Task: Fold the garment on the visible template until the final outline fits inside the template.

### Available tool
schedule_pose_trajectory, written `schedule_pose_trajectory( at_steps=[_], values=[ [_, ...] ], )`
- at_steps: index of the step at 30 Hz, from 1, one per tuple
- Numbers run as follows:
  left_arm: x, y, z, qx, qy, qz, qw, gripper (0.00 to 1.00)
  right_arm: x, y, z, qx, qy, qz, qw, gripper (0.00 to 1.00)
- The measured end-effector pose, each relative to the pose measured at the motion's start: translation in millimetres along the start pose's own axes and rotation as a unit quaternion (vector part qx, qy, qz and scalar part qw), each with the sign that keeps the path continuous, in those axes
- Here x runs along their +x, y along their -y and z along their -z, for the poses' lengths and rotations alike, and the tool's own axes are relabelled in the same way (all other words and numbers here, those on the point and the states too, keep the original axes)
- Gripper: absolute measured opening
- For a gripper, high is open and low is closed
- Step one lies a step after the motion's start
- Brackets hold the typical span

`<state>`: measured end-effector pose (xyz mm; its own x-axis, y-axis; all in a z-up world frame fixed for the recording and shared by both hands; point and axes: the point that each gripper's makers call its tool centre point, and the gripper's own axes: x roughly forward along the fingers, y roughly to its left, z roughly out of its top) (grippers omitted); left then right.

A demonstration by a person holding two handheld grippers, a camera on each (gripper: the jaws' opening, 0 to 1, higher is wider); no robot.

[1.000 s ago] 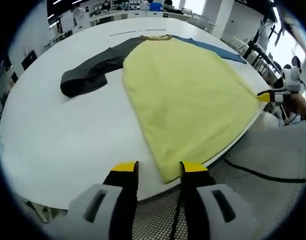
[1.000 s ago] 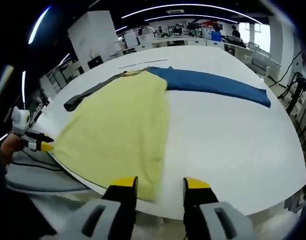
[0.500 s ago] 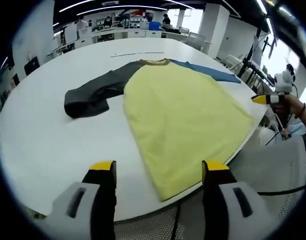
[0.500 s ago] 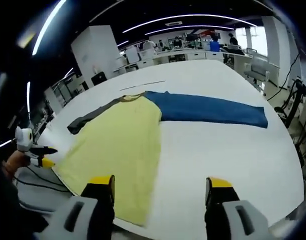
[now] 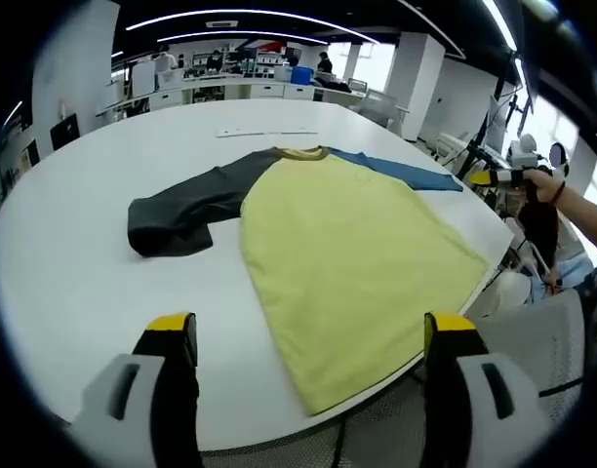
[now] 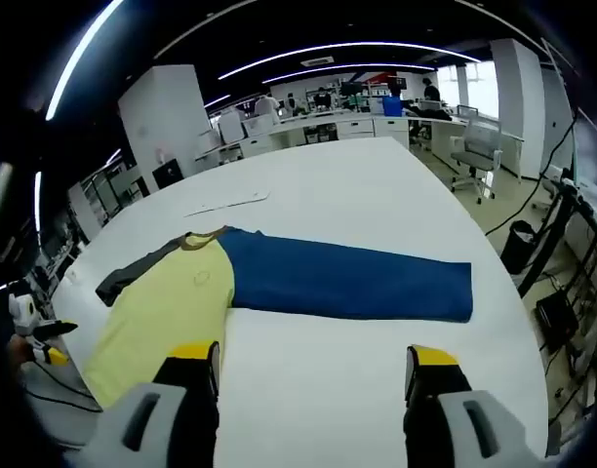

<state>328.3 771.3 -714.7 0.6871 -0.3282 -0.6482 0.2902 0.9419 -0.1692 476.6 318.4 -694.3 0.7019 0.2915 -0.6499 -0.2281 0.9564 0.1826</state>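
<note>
A long-sleeved shirt lies flat on the white table (image 5: 74, 283). It has a yellow body (image 5: 352, 244), a dark grey sleeve (image 5: 181, 210) bent back on itself, and a blue sleeve (image 6: 347, 283) stretched out straight. The yellow hem reaches the table's near edge. My left gripper (image 5: 310, 331) hovers open over that hem, with nothing between its jaws. My right gripper (image 6: 312, 356) is open above bare table in front of the blue sleeve. The right gripper (image 5: 494, 177) also appears past the table's right edge, held by a hand. A thin line of marks (image 5: 269, 132) lies beyond the collar.
The table edge runs close in front of both grippers. An office chair (image 6: 474, 156) and rows of desks (image 5: 230, 88) stand beyond the far side. The left gripper (image 6: 45, 341) shows small at the table's left edge.
Both grippers' jaws have spread much wider. Both have lifted back from the yellow hem. The right gripper view has swung over to the blue sleeve.
</note>
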Motion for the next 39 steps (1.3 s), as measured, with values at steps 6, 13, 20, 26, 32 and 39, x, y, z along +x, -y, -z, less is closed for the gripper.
schedule_pose_trajectory(
  at_steps=[6,13,20,26,32,39],
  values=[
    [1,-1.6,-6.3,-0.006,0.008,-0.001,1.0,0.99,16,34,-9.5,0.019,0.0,0.025,0.9995,0.77],
    [3,3.1,-19.2,-0.021,0.036,0.01,0.9991,0.99,32,77,-6.3,0.019,-0.016,0.058,0.998,0.72],
    [6,0.8,-21.3,-0.025,0.036,0.004,0.999,0.99,41,110,-3.2,0.049,-0.017,0.092,0.9944,0.6],
    [7,0.4,-19.4,-0.036,0.035,0.003,0.9987,0.96,44,127,4.2,0.049,-0.037,0.128,0.9899,0.4],
    [7,-2.2,-15.9,-0.03,0.03,-0.004,0.9991,0.95,45,138,11.0,0.071,-0.049,0.15,0.985,0.29],
    [6,-2.7,-14.9,-0.033,0.032,-0.007,0.9989,0.94,45,142,14.2,0.063,-0.06,0.168,0.9819,0.18]
  ],
)
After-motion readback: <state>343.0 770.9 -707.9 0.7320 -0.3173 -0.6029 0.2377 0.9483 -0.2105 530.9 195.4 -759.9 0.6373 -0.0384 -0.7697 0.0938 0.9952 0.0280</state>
